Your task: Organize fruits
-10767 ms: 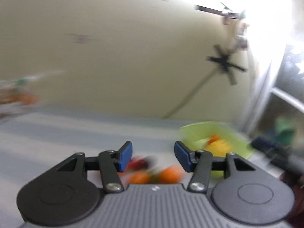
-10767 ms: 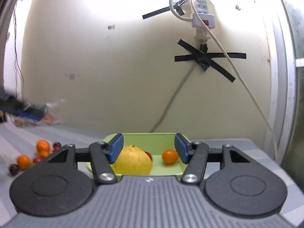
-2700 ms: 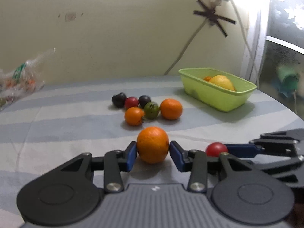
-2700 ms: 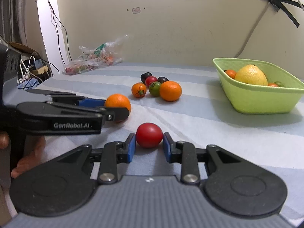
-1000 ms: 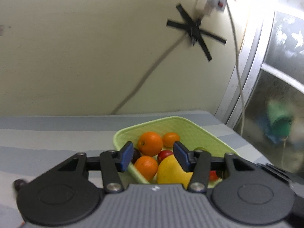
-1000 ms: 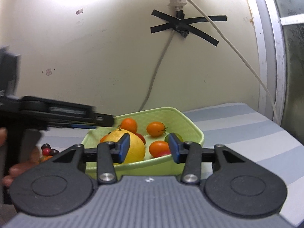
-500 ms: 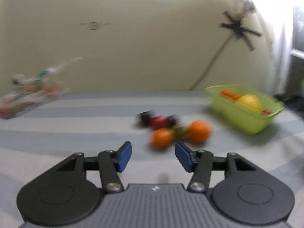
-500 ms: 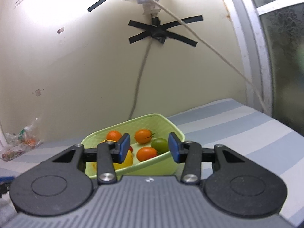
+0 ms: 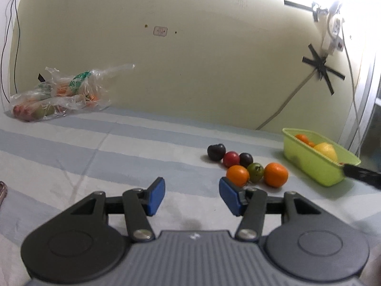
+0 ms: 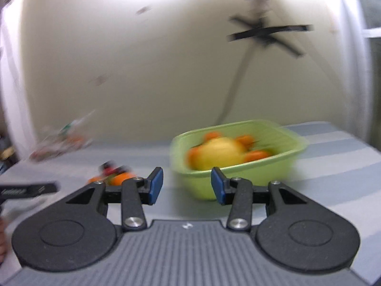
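Both our left tongs (image 9: 191, 196) and right tongs (image 10: 187, 186) stand partly open and empty, six loose fruits (image 9: 247, 166) lying beside the green basket (image 9: 316, 166).

Left wrist camera sits low over the striped cloth (image 9: 71, 157), facing the wall, basket (image 9: 316, 166) far right. Right wrist camera, blurred, faces the basket (image 10: 238, 174) from close by. Shared: basket, loose fruit cluster (image 9: 247, 166), plastic bag (image 9: 59, 95).
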A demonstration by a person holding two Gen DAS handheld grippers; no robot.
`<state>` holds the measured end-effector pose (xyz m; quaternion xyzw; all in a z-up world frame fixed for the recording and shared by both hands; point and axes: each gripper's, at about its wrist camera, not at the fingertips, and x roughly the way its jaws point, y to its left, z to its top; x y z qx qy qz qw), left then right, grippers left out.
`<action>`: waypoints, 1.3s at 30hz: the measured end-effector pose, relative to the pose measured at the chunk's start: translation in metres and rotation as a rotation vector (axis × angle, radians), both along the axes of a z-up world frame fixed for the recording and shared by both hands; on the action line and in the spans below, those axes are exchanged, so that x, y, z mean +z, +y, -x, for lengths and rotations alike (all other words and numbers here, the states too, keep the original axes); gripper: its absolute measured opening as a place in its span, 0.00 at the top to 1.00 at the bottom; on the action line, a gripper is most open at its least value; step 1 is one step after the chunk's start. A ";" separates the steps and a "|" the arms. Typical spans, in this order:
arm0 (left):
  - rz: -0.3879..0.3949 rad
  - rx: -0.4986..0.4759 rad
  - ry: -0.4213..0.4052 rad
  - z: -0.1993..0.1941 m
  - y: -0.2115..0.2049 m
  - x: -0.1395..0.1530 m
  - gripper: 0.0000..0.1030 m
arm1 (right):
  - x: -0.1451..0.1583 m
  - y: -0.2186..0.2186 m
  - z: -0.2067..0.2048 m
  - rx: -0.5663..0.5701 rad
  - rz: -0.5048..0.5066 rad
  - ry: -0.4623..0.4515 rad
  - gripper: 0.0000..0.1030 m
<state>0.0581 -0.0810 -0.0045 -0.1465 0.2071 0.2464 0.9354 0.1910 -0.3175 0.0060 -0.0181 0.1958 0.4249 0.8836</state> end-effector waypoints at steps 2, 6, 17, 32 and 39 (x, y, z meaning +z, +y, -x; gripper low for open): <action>0.006 0.000 -0.025 0.004 0.000 0.000 0.50 | 0.006 0.030 0.000 0.075 0.044 0.003 0.54; 0.041 -0.003 -0.055 0.009 0.005 0.000 0.50 | 0.013 0.094 -0.024 0.177 0.144 0.106 0.56; 0.392 -0.024 -0.051 -0.040 0.103 0.002 0.53 | -0.006 0.155 -0.082 0.120 0.275 0.371 0.62; 0.309 -0.124 0.071 -0.137 0.092 -0.014 0.57 | -0.013 0.148 -0.092 0.192 0.195 0.478 0.62; 0.167 -0.135 0.095 -0.133 0.066 -0.011 0.73 | -0.009 0.141 -0.086 0.153 0.121 0.423 0.77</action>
